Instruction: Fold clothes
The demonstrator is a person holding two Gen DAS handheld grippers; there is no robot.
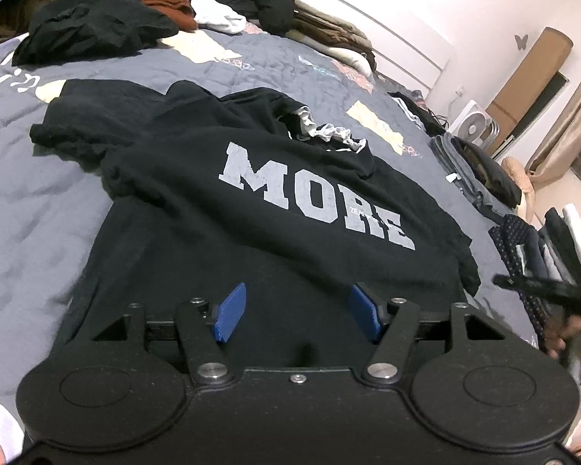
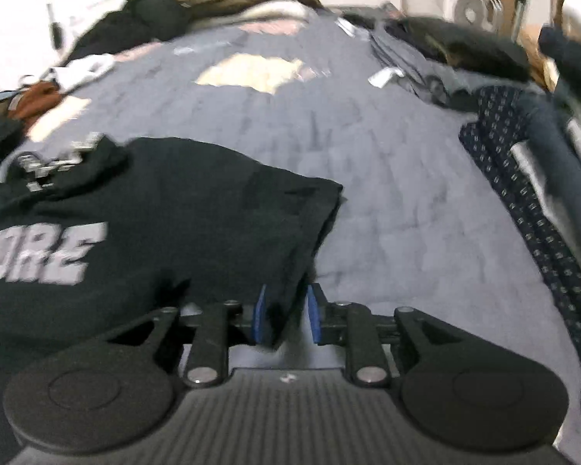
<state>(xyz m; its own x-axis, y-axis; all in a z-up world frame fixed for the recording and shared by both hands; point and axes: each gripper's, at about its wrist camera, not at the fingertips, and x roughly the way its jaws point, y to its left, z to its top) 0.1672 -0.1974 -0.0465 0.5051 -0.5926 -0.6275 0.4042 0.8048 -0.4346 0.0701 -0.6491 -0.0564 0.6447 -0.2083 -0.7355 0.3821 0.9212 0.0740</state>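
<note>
Our left fingers [image 1: 229, 312] stand spread above the lower part of the black T-shirt [image 1: 251, 201], with nothing pinched between the blue pads; the cloth lies flat under them. On our right gripper [image 2: 286, 316] the fingers sit much closer, and a corner of the shirt's hem hangs in the gap. The picture there is blurred, so we cannot tell for sure whether the pads press the cloth, though a slim gap shows on the right-hand side.

The T-shirt lies spread on the grey quilt [image 1: 27, 201] of the bed, printed side up, with the word "MORE" in pale block letters across its chest. One sleeve is bunched toward the far left of it, and the collar is rumpled with a light lining showing.

Along the right edge of the bed we see a dotted navy garment [image 2: 523, 201] beside other folded clothes, and loose dark clothes [image 1: 93, 23] are heaped at the far end.
</note>
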